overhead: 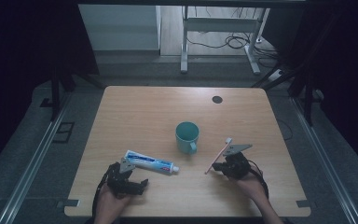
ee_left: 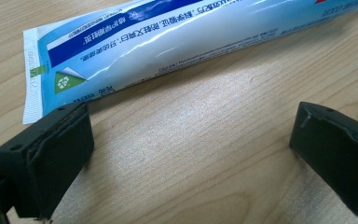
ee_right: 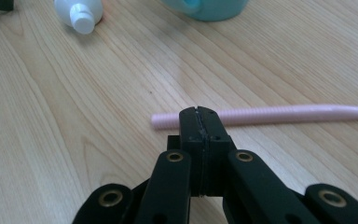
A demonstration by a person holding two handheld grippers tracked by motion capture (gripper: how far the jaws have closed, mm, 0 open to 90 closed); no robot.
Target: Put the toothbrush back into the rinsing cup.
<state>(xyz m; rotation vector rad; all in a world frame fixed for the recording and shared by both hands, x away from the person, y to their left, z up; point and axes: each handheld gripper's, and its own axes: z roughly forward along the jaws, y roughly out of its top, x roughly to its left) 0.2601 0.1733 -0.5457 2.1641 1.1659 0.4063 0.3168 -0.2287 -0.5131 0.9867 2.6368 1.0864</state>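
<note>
A pink toothbrush [overhead: 218,156] with a white head lies slanted on the wooden table, right of the teal mug. The blue-and-white toothpaste tube [overhead: 148,162], capped, lies flat left of it.

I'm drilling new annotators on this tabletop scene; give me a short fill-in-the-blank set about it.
1. The right tool has its jaws ____, the pink toothbrush lying just past their tips.
2. The left tool has its jaws ____, beside the toothpaste tube.
3. The mug on the table is ____ in colour.

Missing words: shut; open; teal
</note>
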